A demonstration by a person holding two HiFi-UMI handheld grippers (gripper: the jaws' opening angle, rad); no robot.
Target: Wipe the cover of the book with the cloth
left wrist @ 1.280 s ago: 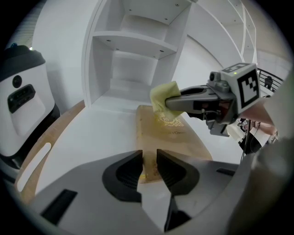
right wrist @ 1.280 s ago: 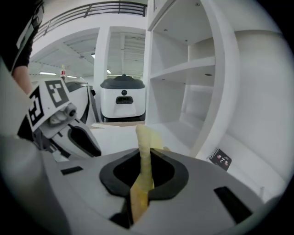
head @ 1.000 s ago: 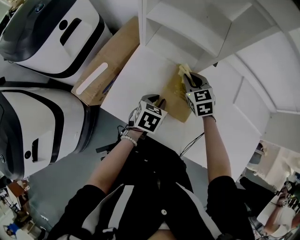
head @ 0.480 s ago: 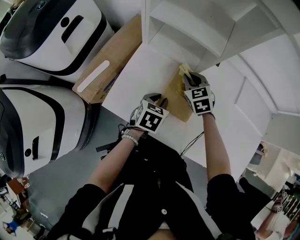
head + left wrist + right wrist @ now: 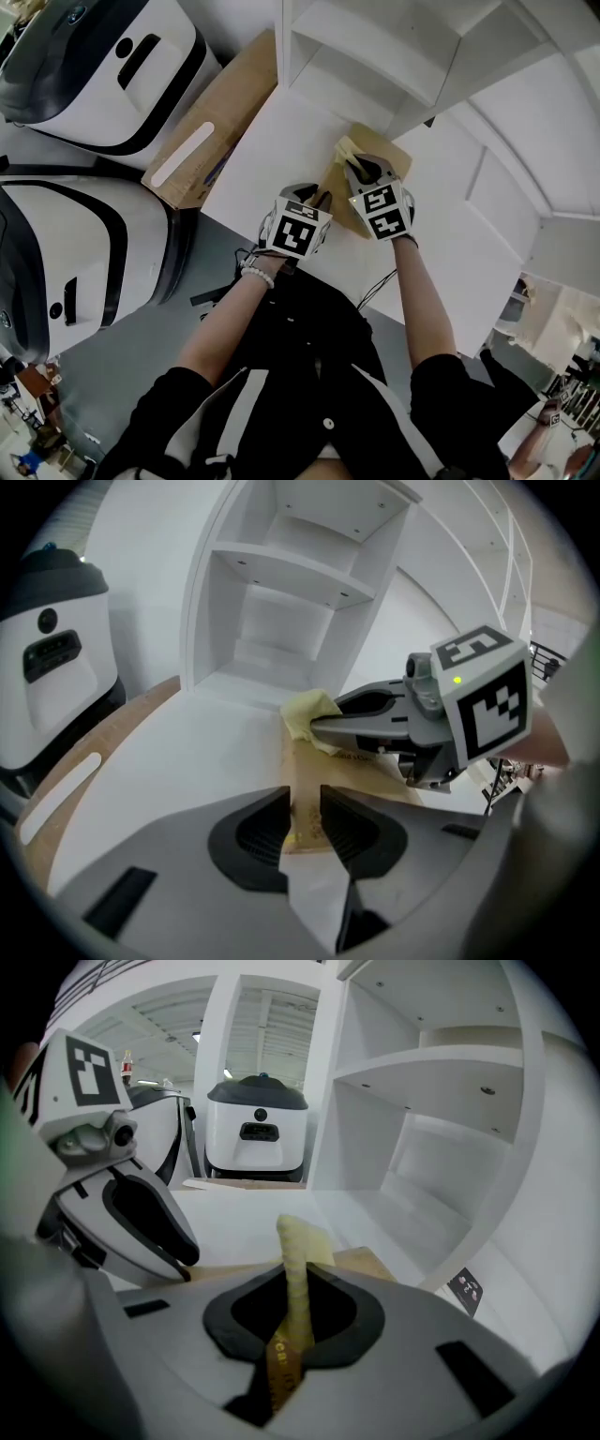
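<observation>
Cardboard made up the box (image 5: 217,120) on the left beside the desk (image 5: 281,141); it looked shut, so what it held could not be seen. Next came the left gripper (image 5: 302,822), jaws a little apart and pinching nothing, tips set at the near end of the book (image 5: 309,771). The book lay flat on the desk with its tan cover up. It looked thin, stiff and light, likely to slide under a wipe, so steadying it at that near edge seemed sensible. On the cover's far part sat the yellow cloth (image 5: 309,712), soft and limp, best held by a bunched fold. The right gripper (image 5: 292,1307) had it that way, jaws clamped on the fold. Farther right and behind, the shelf (image 5: 361,37) showed bare white compartments with nothing in them.
</observation>
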